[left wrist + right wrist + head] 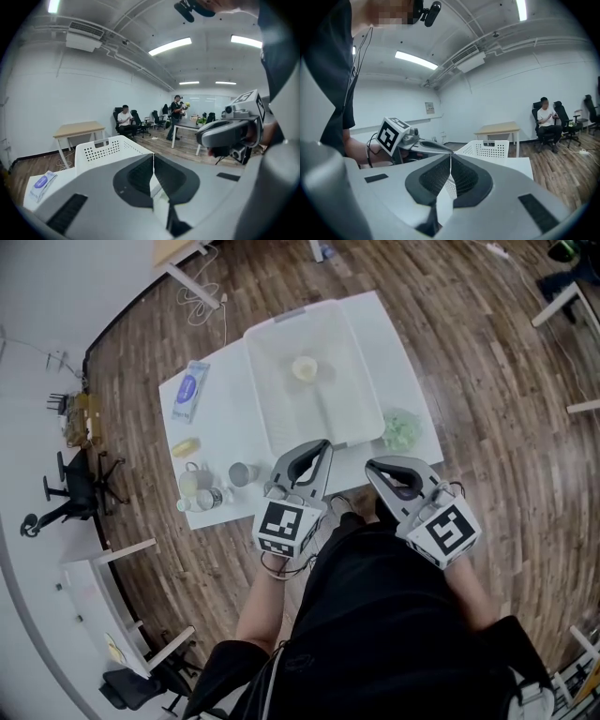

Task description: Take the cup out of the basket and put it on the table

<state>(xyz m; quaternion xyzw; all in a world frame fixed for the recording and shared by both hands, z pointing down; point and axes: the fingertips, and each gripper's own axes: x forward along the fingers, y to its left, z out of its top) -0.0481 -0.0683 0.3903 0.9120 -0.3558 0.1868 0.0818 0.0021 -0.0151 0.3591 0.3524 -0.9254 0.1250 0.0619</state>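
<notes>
Holding nothing | left gripper point(322, 446) fingers closed | right gripper point(372, 466) fingers closed (cup point(303, 368) sits in basket point(281, 409))

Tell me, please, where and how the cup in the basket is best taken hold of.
Probably take the cup by its rim, coming straight down from above. It seems to stand upright toward the far end of the basket, round mouth up, and the basket's raised walls would block a sideways approach.
</notes>
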